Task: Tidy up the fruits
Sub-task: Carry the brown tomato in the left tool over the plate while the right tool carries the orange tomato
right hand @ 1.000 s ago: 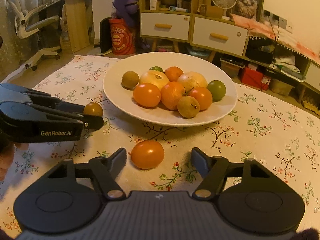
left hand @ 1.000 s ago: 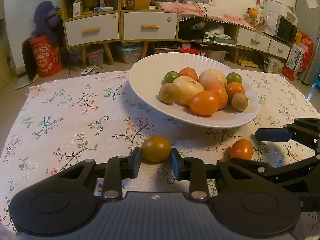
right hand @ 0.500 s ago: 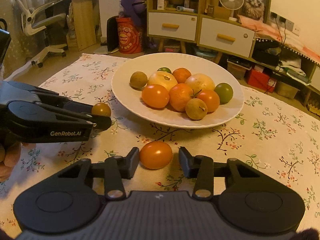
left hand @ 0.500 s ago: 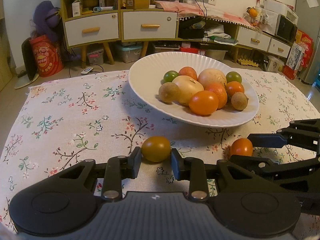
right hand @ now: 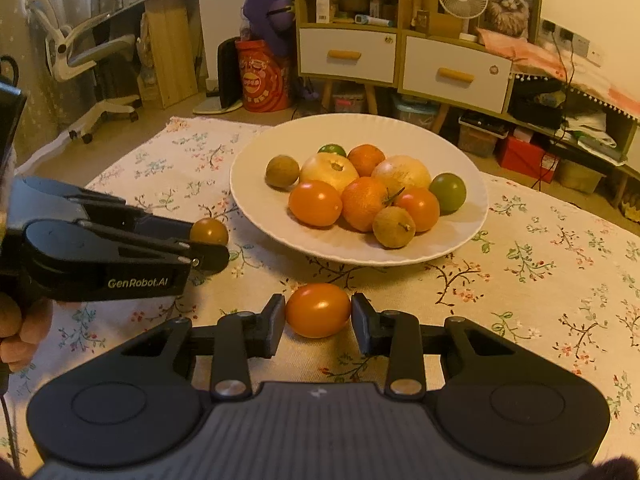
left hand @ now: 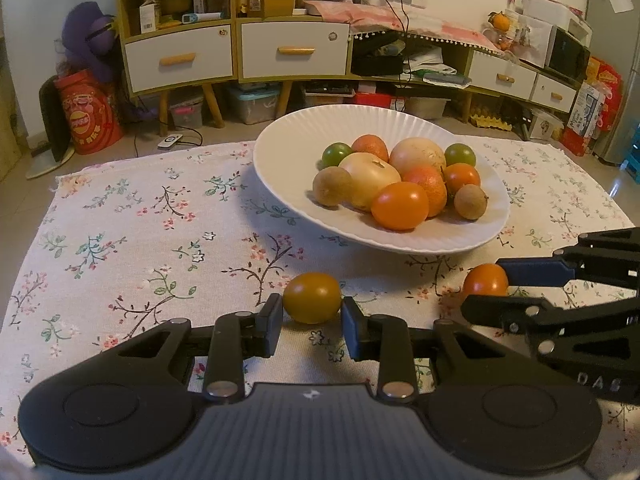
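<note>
Jaws on both sides are pinching fruit right now. Left gripper (left hand: 312, 320) has its pads pressed on a small yellow-brown tomato (left hand: 312, 298), and the right gripper (right hand: 318, 322) has just been closing its jaws onto an orange tomato (right hand: 318, 310), which sits squeezed between the pads. Both fruits are down on the floral cloth (left hand: 132, 232) covering the desk, just in front of the white plate (right hand: 256, 200), not on it.

Hard-to-see stuff: from the right wrist view the left gripper's body covers most of the yellow-brown tomato, so only its top pokes out. From the left wrist view the right gripper's near finger hides the bottom of the orange tomato. A bit of the person's hand (right hand: 18, 332) shows at the left edge, cut off by the frame. The underside of each tomato is hidden too, so I can't tell if they're resting on the cloth or lifted a hair.

Orientation: the orange tomato is slightly oval, long axis running side to side across the jaws. The yellow-brown one looks nearly round, maybe a touch wider than tall. The plate holds a pile of orange, green, pale and brownish fruits, some tucked behind others.
</note>
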Tool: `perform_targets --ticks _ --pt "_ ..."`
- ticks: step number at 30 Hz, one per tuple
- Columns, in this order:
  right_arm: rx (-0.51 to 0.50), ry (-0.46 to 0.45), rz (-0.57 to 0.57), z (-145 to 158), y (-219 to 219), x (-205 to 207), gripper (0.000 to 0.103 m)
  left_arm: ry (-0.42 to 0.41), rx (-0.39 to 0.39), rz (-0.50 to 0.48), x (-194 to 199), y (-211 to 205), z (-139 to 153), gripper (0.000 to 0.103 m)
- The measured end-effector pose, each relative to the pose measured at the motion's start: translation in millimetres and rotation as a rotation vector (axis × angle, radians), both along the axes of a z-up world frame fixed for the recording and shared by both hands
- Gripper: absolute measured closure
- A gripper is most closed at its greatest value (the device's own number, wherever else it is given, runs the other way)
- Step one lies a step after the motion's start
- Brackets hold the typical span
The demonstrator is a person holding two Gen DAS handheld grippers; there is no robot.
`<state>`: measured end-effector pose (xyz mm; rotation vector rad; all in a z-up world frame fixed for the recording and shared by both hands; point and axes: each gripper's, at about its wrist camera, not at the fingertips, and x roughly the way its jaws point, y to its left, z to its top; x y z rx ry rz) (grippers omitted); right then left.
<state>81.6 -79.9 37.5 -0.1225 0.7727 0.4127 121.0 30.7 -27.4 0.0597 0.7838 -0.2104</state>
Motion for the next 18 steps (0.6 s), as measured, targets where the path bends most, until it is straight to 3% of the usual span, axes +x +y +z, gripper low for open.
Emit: perform_targets --ticks 18 --pt "0.05 -0.042 -0.062 24.9 -27.0 -11.8 0.07 -0.051 -0.026 0.02 -18.5 8.5 36.2 0.088"
